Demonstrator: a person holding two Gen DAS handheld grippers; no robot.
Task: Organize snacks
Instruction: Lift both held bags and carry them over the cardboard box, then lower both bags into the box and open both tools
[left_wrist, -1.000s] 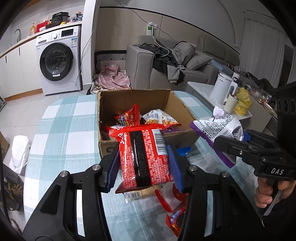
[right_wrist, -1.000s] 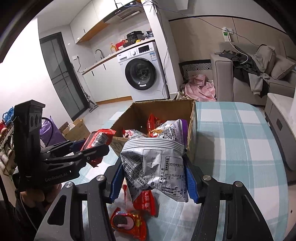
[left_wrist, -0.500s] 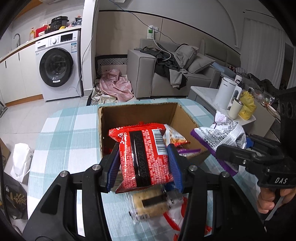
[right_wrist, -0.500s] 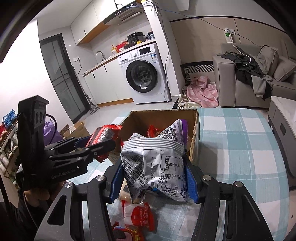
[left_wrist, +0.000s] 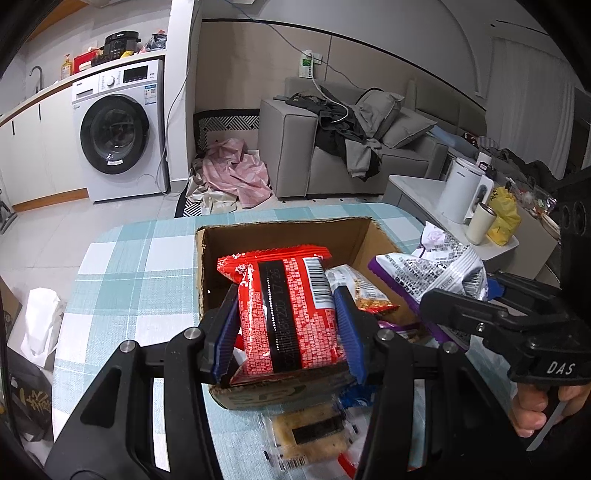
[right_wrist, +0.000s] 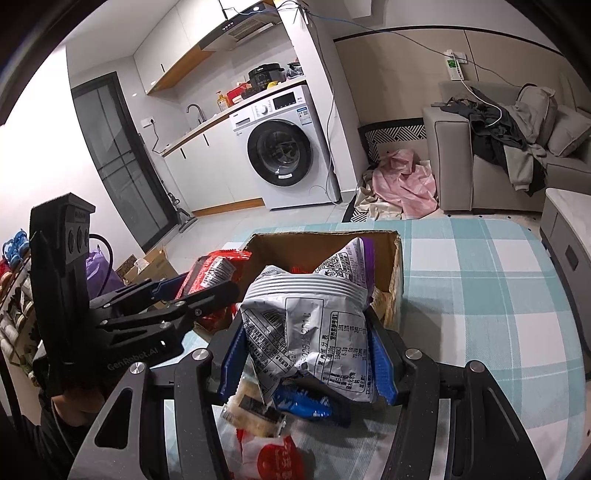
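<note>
Nearest, loose on the checked table (right_wrist: 480, 280): a cracker pack (left_wrist: 310, 437), a blue wrapper (right_wrist: 303, 402), a red-and-white pouch (right_wrist: 269, 456), all waiting below the tools. Just above, left gripper (left_wrist: 286, 325) clamped on a red packet (left_wrist: 284, 310), hanging over the near wall of the cardboard box (left_wrist: 216, 269). Alongside, right gripper (right_wrist: 308, 356) squeezed onto a silver-and-purple bag (right_wrist: 314, 325), likewise short of the box opening. Risk here: two loads converging on one box, tools close enough to knock together. Release too soon and either bag lands back on the table. Crinkly foil, puffy, likely to slip or burst under squeeze. Inside, an orange-edged snack bag (left_wrist: 360, 291) already lying there.
</note>
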